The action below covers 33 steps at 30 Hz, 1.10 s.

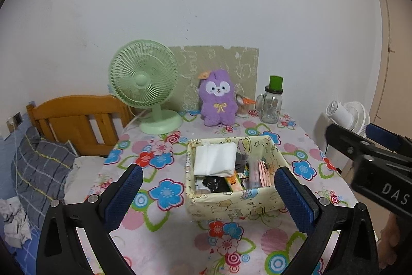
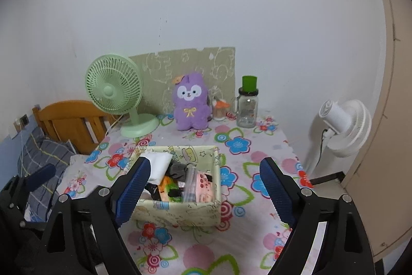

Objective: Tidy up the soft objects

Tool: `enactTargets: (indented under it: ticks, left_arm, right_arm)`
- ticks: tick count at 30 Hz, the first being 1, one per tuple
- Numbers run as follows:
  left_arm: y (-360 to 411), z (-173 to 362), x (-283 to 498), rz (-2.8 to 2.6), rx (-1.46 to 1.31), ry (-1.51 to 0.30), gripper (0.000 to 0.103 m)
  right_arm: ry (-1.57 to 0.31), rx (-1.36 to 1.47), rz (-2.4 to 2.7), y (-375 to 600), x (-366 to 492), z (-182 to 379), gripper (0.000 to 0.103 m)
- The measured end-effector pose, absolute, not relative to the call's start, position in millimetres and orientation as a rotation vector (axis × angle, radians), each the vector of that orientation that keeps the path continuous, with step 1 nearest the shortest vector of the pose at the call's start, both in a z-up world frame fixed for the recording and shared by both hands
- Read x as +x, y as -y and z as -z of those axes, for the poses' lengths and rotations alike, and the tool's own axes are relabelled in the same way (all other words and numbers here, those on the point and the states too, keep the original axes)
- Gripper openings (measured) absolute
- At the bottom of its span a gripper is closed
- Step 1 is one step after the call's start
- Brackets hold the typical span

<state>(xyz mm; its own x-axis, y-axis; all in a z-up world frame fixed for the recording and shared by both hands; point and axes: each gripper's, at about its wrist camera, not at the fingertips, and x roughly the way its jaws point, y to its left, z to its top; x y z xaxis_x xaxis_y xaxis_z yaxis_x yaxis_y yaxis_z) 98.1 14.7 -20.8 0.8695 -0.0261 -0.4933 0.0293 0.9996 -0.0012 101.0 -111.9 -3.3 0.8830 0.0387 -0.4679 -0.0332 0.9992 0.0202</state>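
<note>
A purple plush toy (image 1: pixel 218 99) sits upright at the back of the flowered table, against a green board; it also shows in the right wrist view (image 2: pixel 190 102). A pale yellow fabric box (image 1: pixel 231 200) stands mid-table, holding a folded white cloth (image 1: pixel 215 159), a grey soft item and packets; it appears in the right wrist view (image 2: pixel 180 208) too. My left gripper (image 1: pixel 208 190) is open and empty, hovering in front of the box. My right gripper (image 2: pixel 203 179) is open and empty, just before the box's right half.
A green desk fan (image 1: pixel 144 86) stands at the back left. A glass jar with a green lid (image 1: pixel 272 102) and a small cup stand at the back right. A white floor fan (image 2: pixel 342 125) is right of the table. A bed with a wooden headboard (image 1: pixel 74 117) is on the left.
</note>
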Motion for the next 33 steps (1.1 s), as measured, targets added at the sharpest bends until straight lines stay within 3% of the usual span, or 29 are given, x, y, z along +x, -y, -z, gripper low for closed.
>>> enactTargets:
  ticks: [17, 33]
  left_arm:
    - [-28.9, -3.1, 20.4, 0.005, -0.012, -0.426, 0.103]
    - [-24.4, -9.9, -4.9, 0.031, -0.013, -0.388, 0.103]
  right_arm:
    - [-0.374, 0.010, -0.001, 128.5, 13.8, -19.9, 0.095]
    - [-0.344, 0.021, 0.013, 127.6, -12.5, -18.8, 0.100]
